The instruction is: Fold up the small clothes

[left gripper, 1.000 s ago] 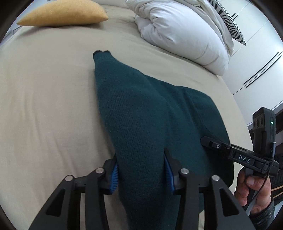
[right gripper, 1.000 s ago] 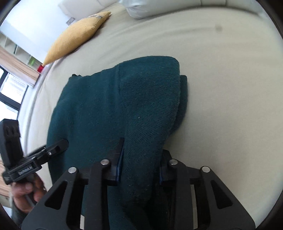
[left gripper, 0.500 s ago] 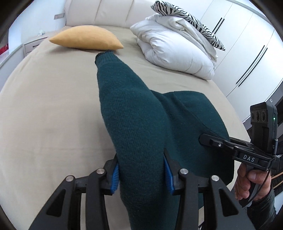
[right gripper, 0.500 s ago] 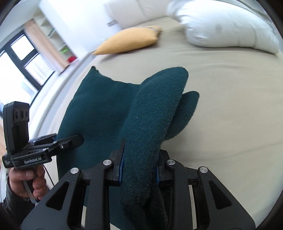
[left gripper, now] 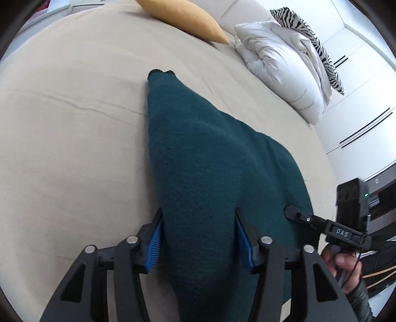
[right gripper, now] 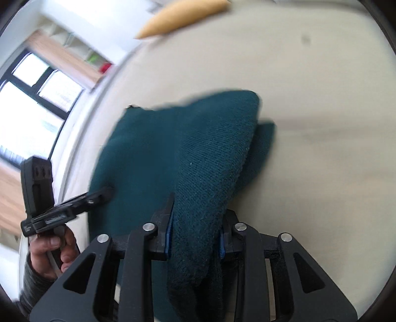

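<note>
A dark teal knitted sweater (left gripper: 210,158) lies partly on the beige bed (left gripper: 69,138). My left gripper (left gripper: 198,235) is shut on a thick bunch of it and holds that part up, with the far end resting on the bed. My right gripper (right gripper: 195,235) is shut on another bunch of the sweater (right gripper: 208,148), which drapes forward over a folded part. The right gripper also shows at the right of the left wrist view (left gripper: 292,213). The left gripper shows at the left of the right wrist view (right gripper: 106,192).
A yellow cushion (left gripper: 183,17) and a white duvet (left gripper: 284,69) with a zebra pillow (left gripper: 311,42) lie at the bed's far end. White wardrobe doors (left gripper: 358,104) stand to the right. A window (right gripper: 32,99) is on the left in the right wrist view.
Both grippers rose with the sweater half a second ago and have now come back down toward the bed, still gripping it. The right wrist view is blurred with motion.
</note>
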Action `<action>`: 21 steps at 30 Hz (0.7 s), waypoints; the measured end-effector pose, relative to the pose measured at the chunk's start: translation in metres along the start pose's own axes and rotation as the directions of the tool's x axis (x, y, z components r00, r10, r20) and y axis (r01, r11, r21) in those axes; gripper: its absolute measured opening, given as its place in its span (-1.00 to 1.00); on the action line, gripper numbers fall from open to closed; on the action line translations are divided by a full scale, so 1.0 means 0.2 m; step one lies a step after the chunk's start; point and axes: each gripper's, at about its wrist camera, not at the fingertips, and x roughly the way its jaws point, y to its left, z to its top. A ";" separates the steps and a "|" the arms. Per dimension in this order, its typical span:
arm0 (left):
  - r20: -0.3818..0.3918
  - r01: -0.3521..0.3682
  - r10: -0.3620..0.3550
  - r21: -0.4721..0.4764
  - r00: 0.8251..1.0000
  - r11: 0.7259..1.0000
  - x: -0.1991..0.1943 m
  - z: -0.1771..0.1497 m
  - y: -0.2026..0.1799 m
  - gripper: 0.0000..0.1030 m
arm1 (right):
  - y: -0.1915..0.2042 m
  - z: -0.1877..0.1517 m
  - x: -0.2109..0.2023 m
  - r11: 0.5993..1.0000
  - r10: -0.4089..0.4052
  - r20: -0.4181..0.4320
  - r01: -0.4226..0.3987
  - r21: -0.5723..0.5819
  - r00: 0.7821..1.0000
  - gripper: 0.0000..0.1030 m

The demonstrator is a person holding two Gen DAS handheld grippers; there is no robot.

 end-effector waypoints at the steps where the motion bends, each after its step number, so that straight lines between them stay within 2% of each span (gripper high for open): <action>1: 0.007 -0.008 0.008 0.016 1.000 1.000 0.00 0.00 -0.01 0.15 | -0.03 -0.02 0.00 0.999 0.024 0.012 -0.024 0.022 1.000 -0.39; 4: 0.010 -0.019 0.018 0.029 1.000 0.999 0.02 -0.01 -0.02 0.21 | -0.08 -0.03 0.03 0.995 0.071 0.024 -0.072 0.065 0.997 -0.36; 7: 0.009 -0.007 0.006 0.018 1.000 1.000 0.00 0.00 0.00 0.21 | -0.09 0.03 0.01 0.995 0.070 0.015 -0.071 0.063 0.997 -0.34; 9: 0.014 -0.002 0.002 0.010 1.000 1.000 -0.02 -0.01 0.01 0.23 | -0.11 0.08 0.03 0.994 0.069 0.012 -0.070 0.079 0.998 -0.25; 11: 0.024 -0.004 0.005 -0.003 1.000 1.000 -0.05 -0.02 0.02 0.24 | -0.15 0.09 -0.05 0.991 0.061 0.035 -0.064 0.113 0.998 -0.14; 13: 0.059 -0.039 0.039 0.010 0.998 0.999 -0.12 -0.03 -0.01 0.24 | -0.23 0.10 -0.14 0.990 0.027 0.078 -0.037 0.134 0.997 -0.13; 15: 0.116 -0.113 0.108 0.034 0.987 0.993 -0.21 -0.05 -0.05 0.20 | -0.25 0.09 -0.27 0.989 -0.032 0.134 0.012 0.145 0.991 -0.10; 16: 0.151 -0.135 0.127 0.042 0.980 0.990 -0.26 -0.06 -0.08 0.20 | -0.25 0.08 -0.32 0.988 -0.032 0.159 0.007 0.152 0.987 -0.10; 19: 0.233 -0.116 0.094 0.082 0.968 0.990 -0.35 -0.09 -0.19 0.22 | -0.16 0.07 -0.42 0.988 0.079 0.206 -0.103 0.111 0.975 -0.10; 21: 0.246 -0.097 0.062 0.131 0.967 0.987 -0.35 -0.11 -0.27 0.25 | -0.05 0.05 -0.41 0.985 0.158 0.195 -0.169 0.043 0.968 -0.10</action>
